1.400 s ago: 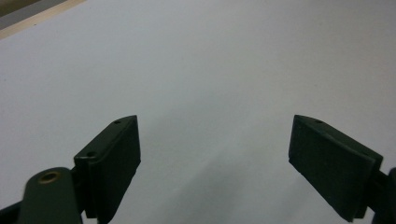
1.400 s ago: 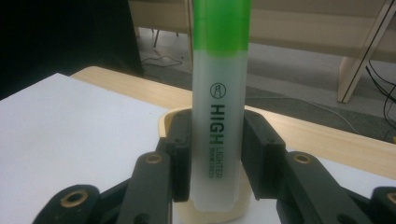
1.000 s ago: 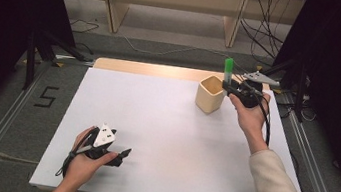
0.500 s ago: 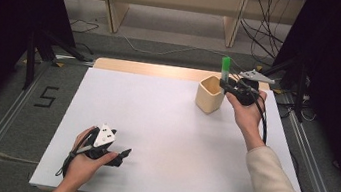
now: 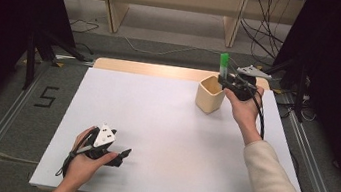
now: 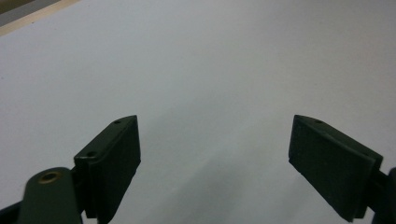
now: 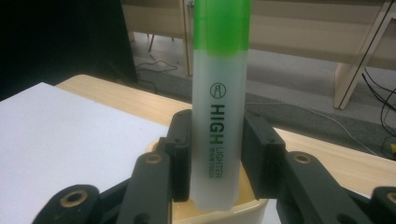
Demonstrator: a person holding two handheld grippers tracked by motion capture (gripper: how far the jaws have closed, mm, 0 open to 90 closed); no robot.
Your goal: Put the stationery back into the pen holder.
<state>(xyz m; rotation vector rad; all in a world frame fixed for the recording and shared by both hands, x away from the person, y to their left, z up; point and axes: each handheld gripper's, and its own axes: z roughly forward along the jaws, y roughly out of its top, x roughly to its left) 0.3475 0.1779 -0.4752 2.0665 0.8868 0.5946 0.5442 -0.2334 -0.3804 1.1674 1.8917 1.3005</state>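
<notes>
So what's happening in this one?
A person works at a white table with a gripper in each hand. The right gripper is shut on a green-capped highlighter, held upright with its lower end at the mouth of a beige cup near the table's far edge; it looks about to go in, not yet let go. The left gripper rests on the near left part of the table, jaws open with nothing between them.

The left claw [image 6: 215, 163] hovers low over a bare white tabletop [image 6: 224, 60], its two black jaws standing wide apart with nothing between them. A strip of pale wood edge [image 6: 28, 17] crosses the upper left corner.
</notes>
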